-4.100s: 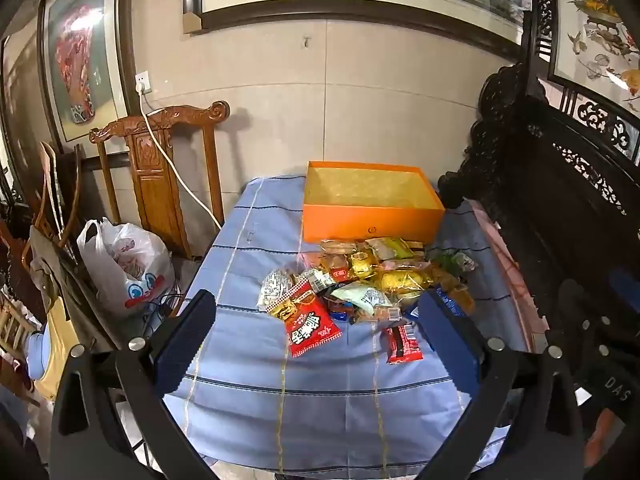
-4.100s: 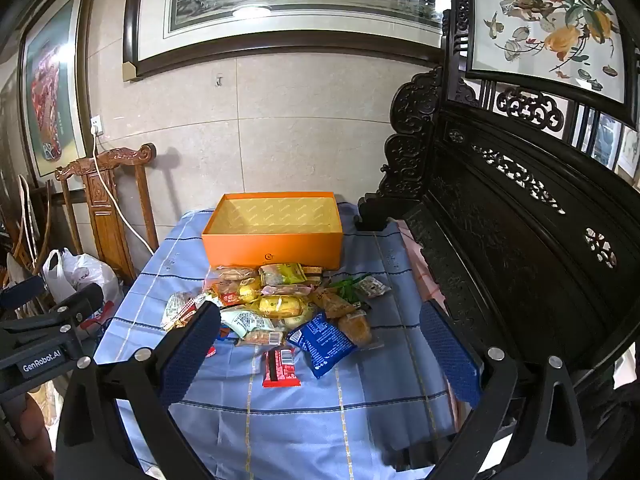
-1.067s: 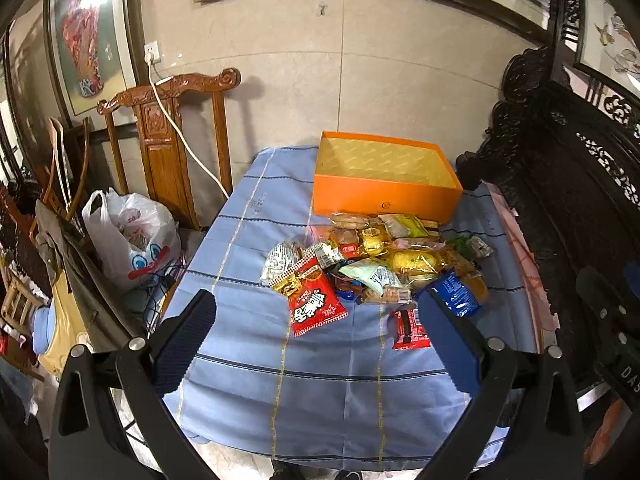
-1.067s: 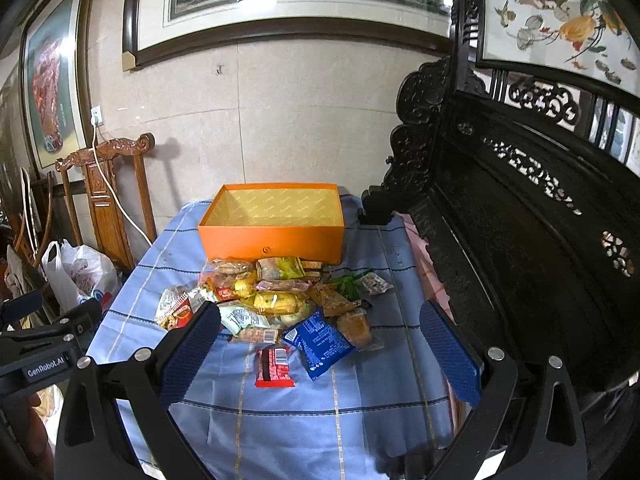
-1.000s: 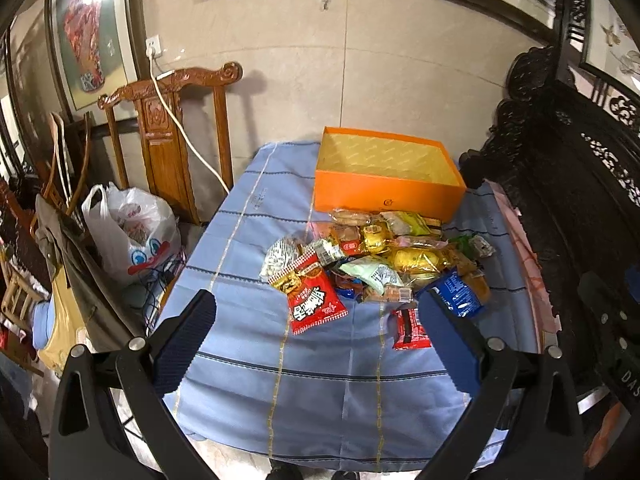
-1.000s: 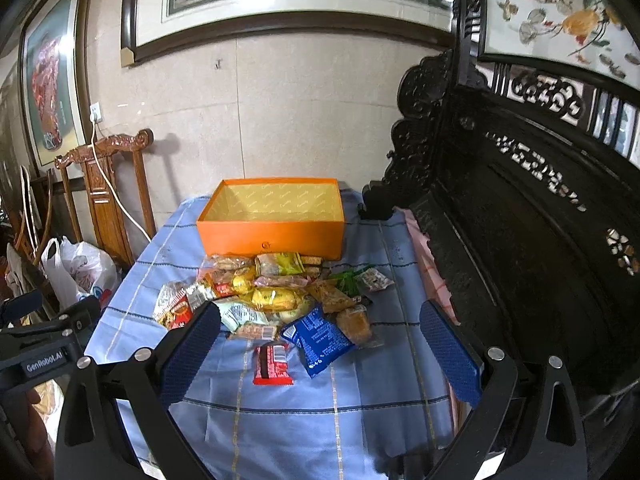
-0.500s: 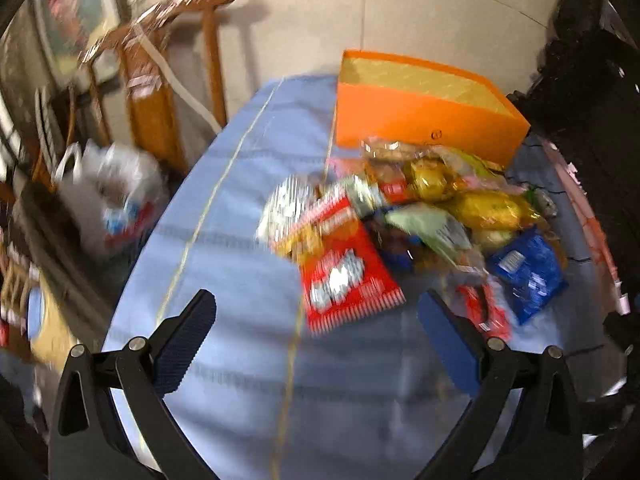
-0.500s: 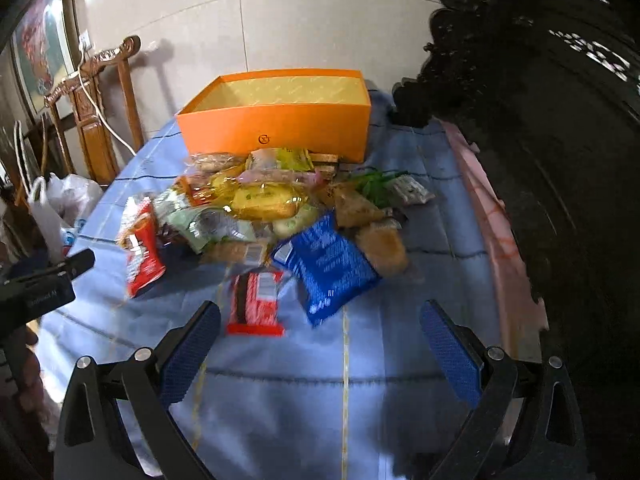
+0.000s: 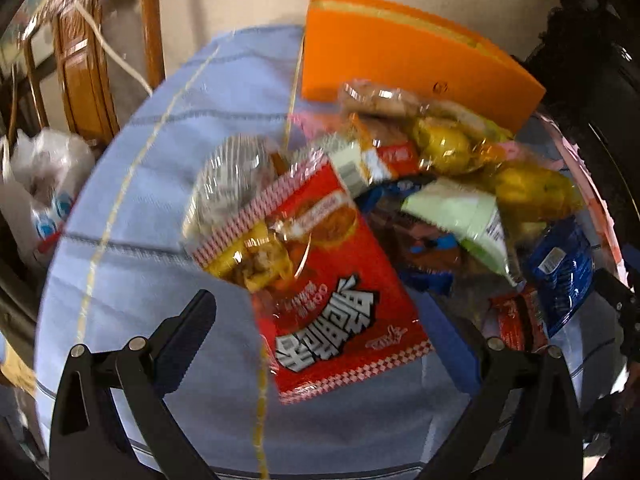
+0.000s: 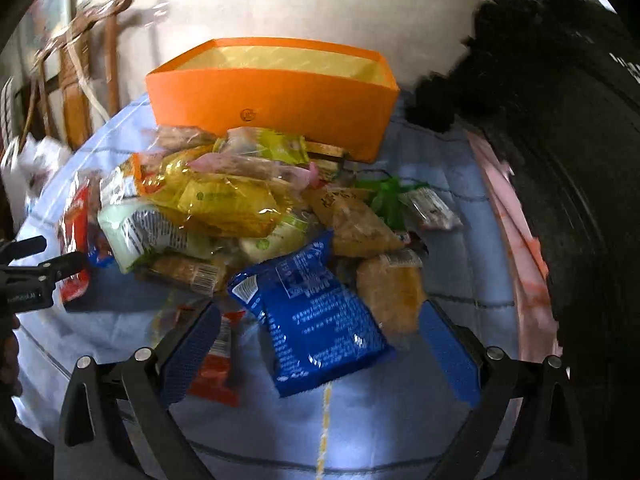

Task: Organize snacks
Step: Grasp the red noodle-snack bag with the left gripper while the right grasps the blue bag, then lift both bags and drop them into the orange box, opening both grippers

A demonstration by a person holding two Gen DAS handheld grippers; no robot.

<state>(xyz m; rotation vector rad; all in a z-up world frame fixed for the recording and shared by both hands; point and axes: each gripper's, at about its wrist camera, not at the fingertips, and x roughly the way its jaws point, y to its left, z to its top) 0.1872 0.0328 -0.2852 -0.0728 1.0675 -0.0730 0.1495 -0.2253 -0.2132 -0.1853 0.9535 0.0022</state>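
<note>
A heap of wrapped snacks lies on a blue tablecloth in front of an open orange box (image 9: pixel 404 60) (image 10: pixel 276 96). My left gripper (image 9: pixel 324 320) is open, low over a big red packet (image 9: pixel 332 296) at the heap's near left; the packet lies between its fingers. My right gripper (image 10: pixel 320 340) is open, its fingers on either side of a blue packet (image 10: pixel 316 316). A small red bar (image 10: pixel 216 360) lies partly behind the right gripper's left finger (image 10: pixel 188 356). Yellow packets (image 10: pixel 224 200) and a pale green one (image 9: pixel 464 216) fill the middle. I cannot tell whether either gripper touches its packet.
A carved wooden chair (image 9: pixel 84 72) and a white plastic bag (image 9: pixel 44 184) stand left of the table. Dark carved furniture (image 10: pixel 560 160) runs along the right side. The left gripper's body (image 10: pixel 32 276) shows at the left edge of the right wrist view. The blue tablecloth (image 9: pixel 140 208) covers the table.
Both grippers have dropped and moved forward, close to the snack heap; the packets now fill the views. Both stay open. The snacks have not moved.
</note>
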